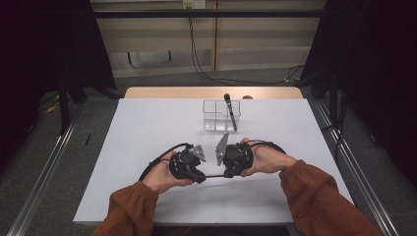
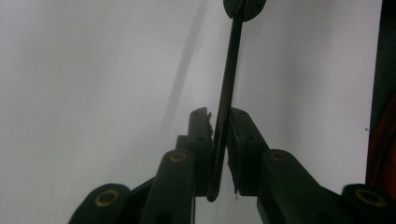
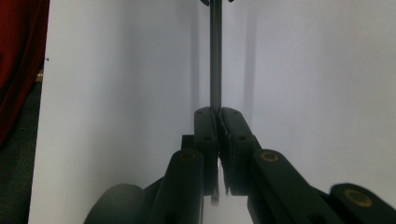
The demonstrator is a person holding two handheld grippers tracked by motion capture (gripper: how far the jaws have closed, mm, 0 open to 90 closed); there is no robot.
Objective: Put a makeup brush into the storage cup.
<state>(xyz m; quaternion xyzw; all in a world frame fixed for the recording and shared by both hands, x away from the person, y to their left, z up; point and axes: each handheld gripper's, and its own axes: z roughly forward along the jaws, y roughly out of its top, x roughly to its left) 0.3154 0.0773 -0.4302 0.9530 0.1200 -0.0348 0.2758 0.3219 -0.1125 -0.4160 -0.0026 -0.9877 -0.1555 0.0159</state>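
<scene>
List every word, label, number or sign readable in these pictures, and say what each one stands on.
None: no readable text anywhere. The thin black rod held between both tools, the clear plastic organizer, the black pen standing in it and the white table carry no lettering; the two wall outlets are too small to read.

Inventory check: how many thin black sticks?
2. One thin black stick spans between left gripper and right gripper; a round-headed black stick leans in the clear plastic box behind. None apparently hidden.
</scene>
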